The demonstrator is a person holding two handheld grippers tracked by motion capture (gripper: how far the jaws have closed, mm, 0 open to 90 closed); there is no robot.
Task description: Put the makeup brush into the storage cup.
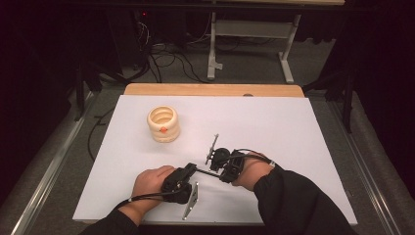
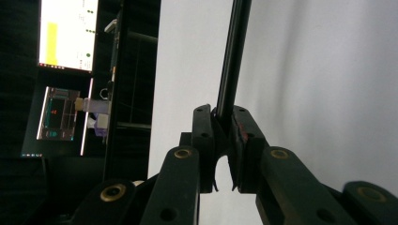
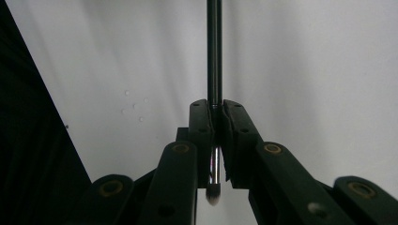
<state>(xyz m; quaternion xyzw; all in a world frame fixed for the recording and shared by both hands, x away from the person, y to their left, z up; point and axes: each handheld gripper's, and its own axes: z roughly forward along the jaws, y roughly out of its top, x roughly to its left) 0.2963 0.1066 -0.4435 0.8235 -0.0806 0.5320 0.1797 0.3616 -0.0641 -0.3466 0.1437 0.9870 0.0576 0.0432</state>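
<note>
A thin black rod spans the short gap between my two grippers, low over the front middle of the white sheet. My left gripper is shut on one end of it. In the left gripper view the rod runs up and away from the closed pads. My right gripper is shut on the other end. The right gripper view has the rod pinched at the pads, with a silvery rounded tip poking out behind them.
A cream ribbed ring-shaped holder with an orange mark stands at the sheet's back left. A wooden table edge runs along the far side. Metal rails flank the table. Cables and a white frame lie on the floor beyond. Lit screens show at the left.
</note>
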